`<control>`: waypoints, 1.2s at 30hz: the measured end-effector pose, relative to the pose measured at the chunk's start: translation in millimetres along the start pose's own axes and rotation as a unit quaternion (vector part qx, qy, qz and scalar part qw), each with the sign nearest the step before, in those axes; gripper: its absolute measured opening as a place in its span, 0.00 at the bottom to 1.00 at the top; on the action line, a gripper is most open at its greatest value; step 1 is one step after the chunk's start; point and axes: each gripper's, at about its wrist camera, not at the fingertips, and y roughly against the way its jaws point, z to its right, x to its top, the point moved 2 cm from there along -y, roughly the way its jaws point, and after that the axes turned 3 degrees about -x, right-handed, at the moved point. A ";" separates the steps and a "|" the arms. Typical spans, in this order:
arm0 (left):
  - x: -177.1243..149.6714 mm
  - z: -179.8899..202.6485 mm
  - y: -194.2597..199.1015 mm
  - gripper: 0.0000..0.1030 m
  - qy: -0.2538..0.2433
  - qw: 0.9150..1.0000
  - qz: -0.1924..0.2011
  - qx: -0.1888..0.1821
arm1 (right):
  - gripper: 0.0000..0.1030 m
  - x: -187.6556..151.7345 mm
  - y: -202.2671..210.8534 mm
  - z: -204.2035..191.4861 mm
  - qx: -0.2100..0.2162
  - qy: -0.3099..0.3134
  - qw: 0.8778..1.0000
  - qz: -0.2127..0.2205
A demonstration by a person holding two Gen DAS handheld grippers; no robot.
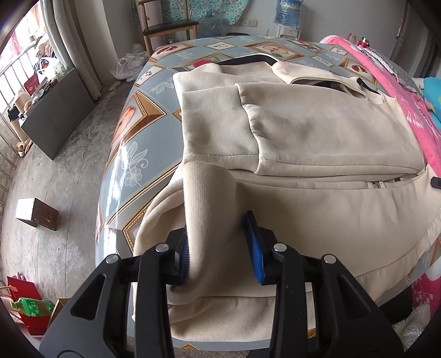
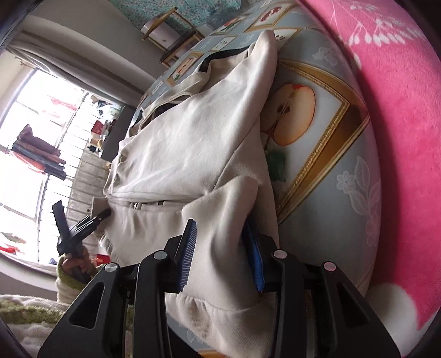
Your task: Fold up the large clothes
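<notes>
Here the left gripper [image 1: 222,247] has its blue-padded jaws closed on a bunched fold at the ribbed hem of a cream zip-up jacket [image 1: 317,126], the cloth pinched up between the pads and rising toward the folded part above. The right gripper [image 2: 220,253] likewise clamps a gathered wad of the same jacket [image 2: 187,154] near its hem, fabric bulging out over the pads on both sides.

The jacket lies spread on a table under a glossy tablecloth [image 1: 137,115] printed with gilt frames, fruit and pale flowers. Its sides are already turned in over the body, one sleeve panel lying across the chest, and the zipper [image 1: 380,184] runs crosswise just beyond the left gripper. The hem hangs over the near edge of the table. A dark-trimmed collar sits at the far end.

In the right wrist view the left gripper [image 2: 82,223] appears off to the left, held in a hand [image 2: 75,265] with a fuzzy green and white sleeve [image 2: 66,278]. A pink blanket [image 2: 399,110] borders the tablecloth on the right. Beyond the table stand a wooden chair [image 1: 168,24] and a blue water jug [image 1: 288,12]; a small brown box [image 1: 37,213] sits on the concrete floor [image 1: 60,176].
</notes>
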 end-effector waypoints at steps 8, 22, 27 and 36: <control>0.2 -1.9 -0.6 0.33 0.000 1.000 0.001 -0.005 | 0.34 2.8 -7.5 -13.9 -0.002 0.059 0.996 -0.061; 1.3 -3.4 -1.8 0.33 0.001 1.000 0.002 -0.007 | 0.20 -49.3 -19.8 -133.6 -0.261 0.320 0.911 0.010; 1.7 -2.9 -2.1 0.33 -0.002 1.000 0.001 -0.007 | 0.20 -89.0 -51.4 -140.7 -0.356 0.421 0.834 -0.022; 2.6 -2.7 -2.2 0.33 -0.004 1.000 0.000 -0.006 | 0.38 -51.7 -28.8 -117.6 -0.272 0.305 0.912 0.029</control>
